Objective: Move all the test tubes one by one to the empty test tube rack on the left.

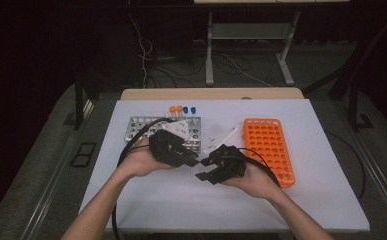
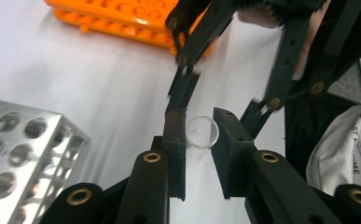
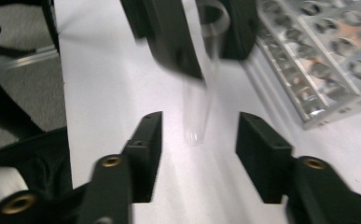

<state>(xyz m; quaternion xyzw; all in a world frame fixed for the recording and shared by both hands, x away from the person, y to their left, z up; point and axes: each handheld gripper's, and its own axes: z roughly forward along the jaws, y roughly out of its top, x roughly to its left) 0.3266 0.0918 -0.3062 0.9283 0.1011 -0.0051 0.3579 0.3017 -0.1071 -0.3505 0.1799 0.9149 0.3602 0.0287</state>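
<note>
The clear tube [image 2: 201, 133] sits between the pads of my left tool [image 2: 200, 154], clamped near its open rim, and in the right gripper view its rounded end [image 3: 196, 133] hangs free in the gap of my right tool [image 3: 199, 140], whose jaws stand apart on either side without touching the glass. So the handover is on its left-hand half: the left tool grips the tube, the right tool is open around the lower end.

To do this well, I keep the left tool closed and steady, with the tube straight along its pads, and draw the right tool back without brushing the tip. I hold the tube above the desk [image 1: 301, 115], not resting on it. The grip looks close to the rim, I think, though the blur in the right gripper view makes that hard to judge, so I squeeze no harder than needed.

Beyond my left tool lies the metal rack [image 1: 136, 127]; past my right tool lies the orange rack [image 1: 268, 145]. I move toward either one slowly and keep the tube upright over its hole.
</note>
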